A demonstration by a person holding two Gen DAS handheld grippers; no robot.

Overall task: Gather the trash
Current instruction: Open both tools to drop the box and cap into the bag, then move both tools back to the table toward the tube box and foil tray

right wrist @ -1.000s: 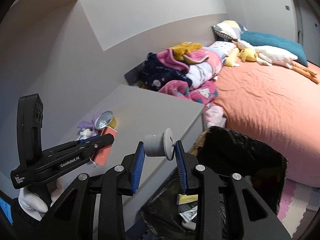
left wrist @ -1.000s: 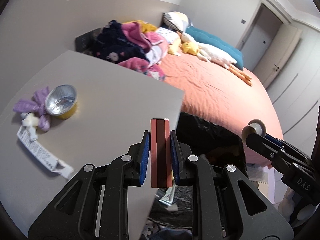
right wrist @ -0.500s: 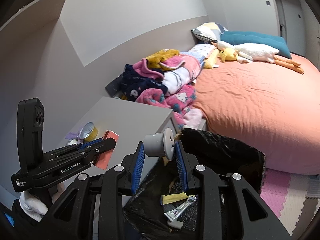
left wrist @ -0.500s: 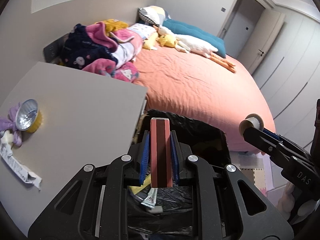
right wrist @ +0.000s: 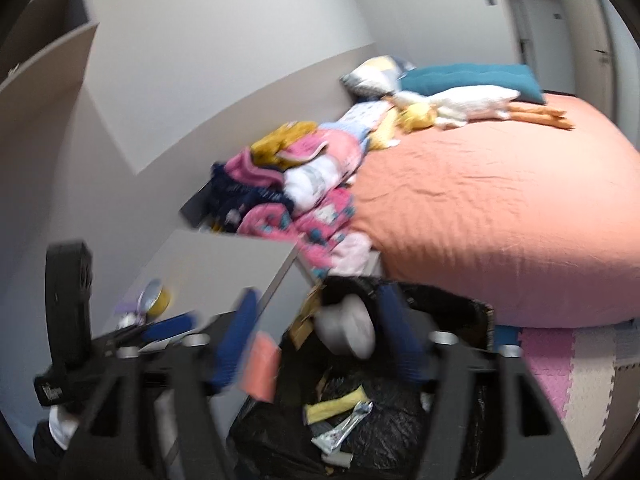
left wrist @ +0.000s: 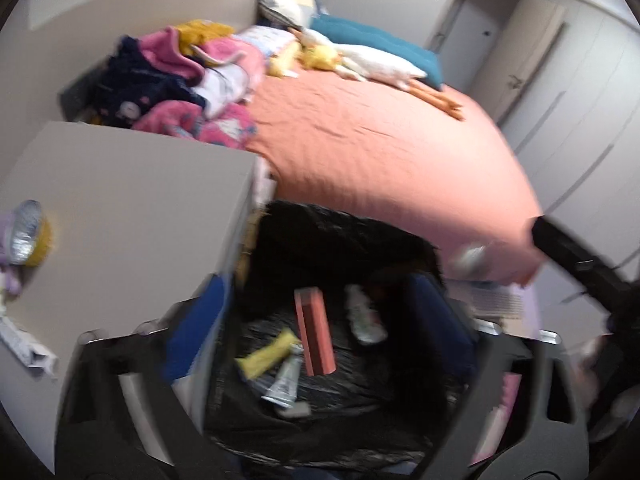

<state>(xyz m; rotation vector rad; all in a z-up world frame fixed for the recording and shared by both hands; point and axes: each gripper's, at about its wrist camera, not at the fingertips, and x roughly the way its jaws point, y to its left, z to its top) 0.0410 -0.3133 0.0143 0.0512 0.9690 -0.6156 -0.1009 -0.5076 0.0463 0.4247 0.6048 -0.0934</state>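
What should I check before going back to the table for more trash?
1. Left gripper let go: ok, jaws opening, and the red box sits clear between them, over the bag.
2. Right gripper let go: ok, jaws opening, and the grey cap is loose between them.
3. Both pieces heading into the black trash bag: cannot tell, as they are blurred and not yet settled.
4. Bag mouth open beside the table: ok.
5. Trash left on the table: not ok, since a foil cup and a white wrapper remain at its left edge.
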